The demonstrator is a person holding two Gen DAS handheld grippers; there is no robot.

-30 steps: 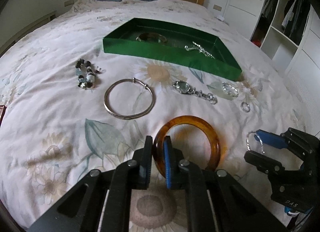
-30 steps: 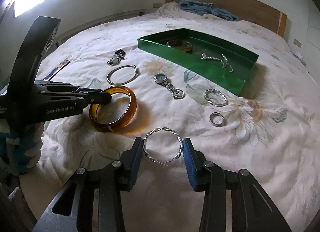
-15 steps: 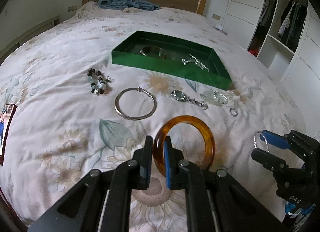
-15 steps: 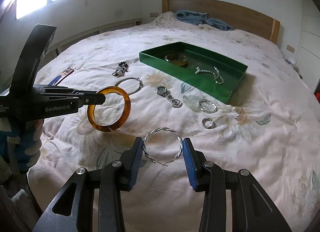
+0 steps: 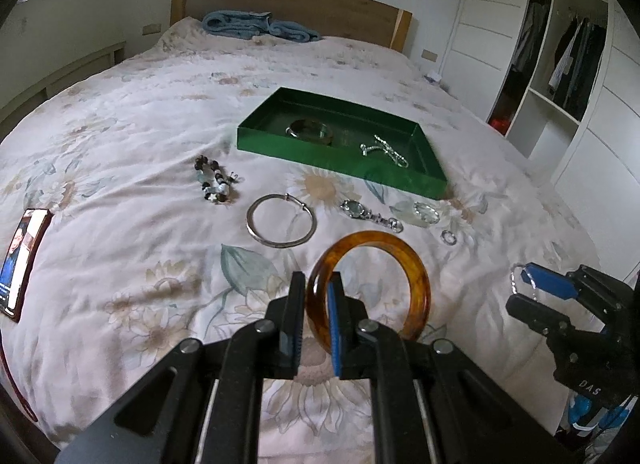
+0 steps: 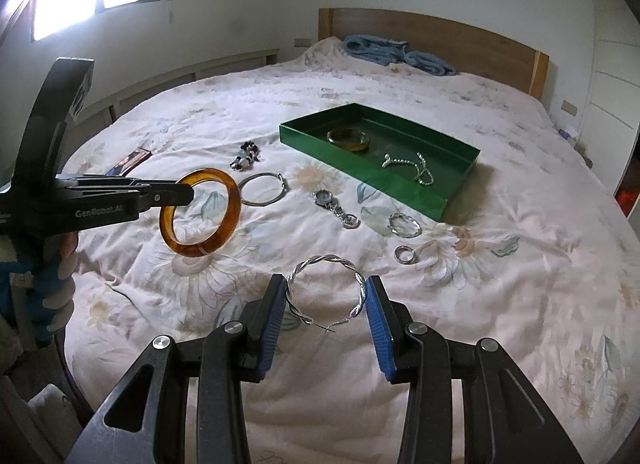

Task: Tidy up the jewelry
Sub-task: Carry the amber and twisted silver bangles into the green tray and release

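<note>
Left gripper: the black two-finger left gripper is clamped on the rim of a translucent amber-brown round bangle, which is held clear above the bedcover; in the right wrist view the bangle is seen tilted, pinched at its upper left edge.
Right gripper: the right gripper, with blue ribbed pads, is closed across a twisted silver open bangle, each pad pressed against one side of it; the bangle is carried above the bedcover.
Tray: a shallow green rectangular tray is set on the white floral bedcover, beyond both grippers.
Tray contents: a greenish-amber bangle is laid at the left end and a silver beaded chain toward the right end.
Loose jewelry: a dark-and-pale beaded bracelet, a plain thin silver bangle, a silver watch with a chain strap, a small twisted silver ring-shaped piece and a small silver finger ring are spread in a rough row on the bedcover, between the grippers and the tray, none touching another.
Bed edge: a flat red-edged item with a picture on it, possibly a phone or a card, is laid at the left.
Headboard: a folded blue cloth is laid against the wooden headboard.
</note>
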